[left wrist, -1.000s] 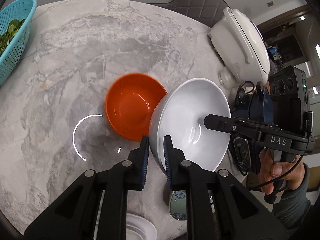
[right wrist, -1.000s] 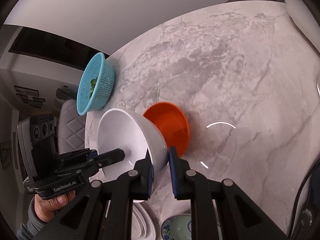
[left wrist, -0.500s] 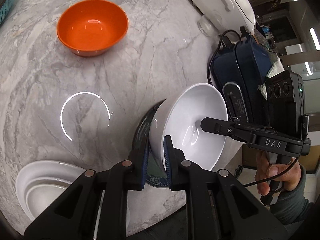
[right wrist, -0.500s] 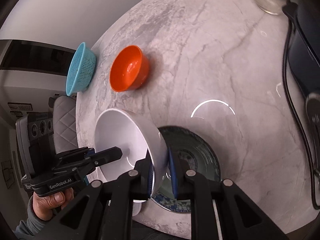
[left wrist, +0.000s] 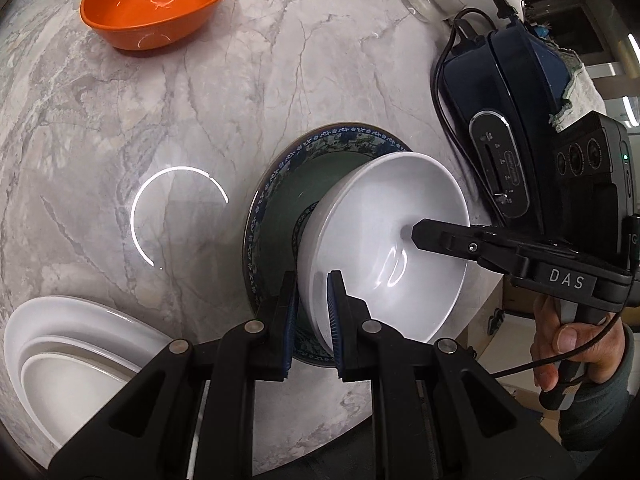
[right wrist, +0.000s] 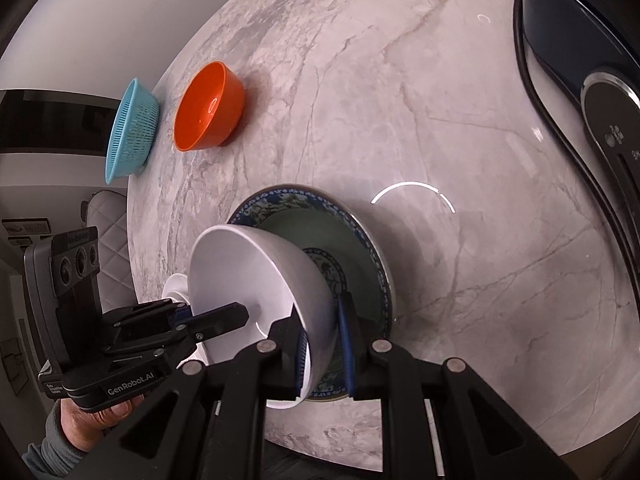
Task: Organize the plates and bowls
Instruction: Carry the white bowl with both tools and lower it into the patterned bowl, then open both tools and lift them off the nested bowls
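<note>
Glossy white bowl [left wrist: 384,240], tilted over blue-patterned green plate [left wrist: 296,188]

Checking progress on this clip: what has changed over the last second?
Both tongs, left and right, carried the white bowl away from the orange bowl to over the patterned plate. Both grips stayed shut on its rim; the orange bowl stayed put.
</note>
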Available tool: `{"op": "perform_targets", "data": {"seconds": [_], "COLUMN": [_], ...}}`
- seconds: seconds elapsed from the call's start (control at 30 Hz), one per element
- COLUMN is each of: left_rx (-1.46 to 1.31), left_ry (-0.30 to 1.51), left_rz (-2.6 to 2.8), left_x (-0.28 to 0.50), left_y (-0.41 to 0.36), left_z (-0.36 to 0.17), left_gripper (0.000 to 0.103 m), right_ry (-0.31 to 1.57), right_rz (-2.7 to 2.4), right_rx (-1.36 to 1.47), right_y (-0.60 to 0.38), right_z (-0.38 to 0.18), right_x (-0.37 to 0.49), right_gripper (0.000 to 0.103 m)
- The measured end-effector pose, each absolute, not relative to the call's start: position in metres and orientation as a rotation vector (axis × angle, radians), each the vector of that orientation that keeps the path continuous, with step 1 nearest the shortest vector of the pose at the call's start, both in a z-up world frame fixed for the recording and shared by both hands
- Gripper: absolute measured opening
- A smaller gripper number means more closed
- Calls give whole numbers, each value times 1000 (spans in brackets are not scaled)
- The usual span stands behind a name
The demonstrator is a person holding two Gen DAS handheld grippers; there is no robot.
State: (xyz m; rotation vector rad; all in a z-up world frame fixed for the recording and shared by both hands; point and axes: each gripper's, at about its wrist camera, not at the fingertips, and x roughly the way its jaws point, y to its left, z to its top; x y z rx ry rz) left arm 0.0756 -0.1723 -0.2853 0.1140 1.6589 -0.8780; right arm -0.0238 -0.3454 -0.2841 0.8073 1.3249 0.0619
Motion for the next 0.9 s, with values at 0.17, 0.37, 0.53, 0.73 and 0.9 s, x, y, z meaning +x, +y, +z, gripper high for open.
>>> {"op": "perform_targets", "data": {"seconds": [0.17, 0.37, 0.53, 0.73, 0.9], "left_rx": [144, 176, 156, 86, 55], "left_ry": [1660, 1645, 1646, 1639, 1605], "left_rz": [-865, -854, -838, -866, -902], "left_x": [76, 74, 76, 79, 76], "left_y": [-177, -187, -187, -181, -184], "left_z": [-295, -299, -300, -295, -284], "left_gripper": [13, 13, 14, 33, 61], "right_ry": [1336, 1342, 1342, 1361, 1376], "right_rz": [44, 32, 22, 5, -6], "right_rx": [760, 679, 592, 494, 449], "right_y": [-341, -336, -331, -325, -321], "right_z": [-288, -287, -284, -283, -284], "right_x": [-23, -20, -16, -12, -9], "right_gripper": [17, 16, 16, 8, 6]}}
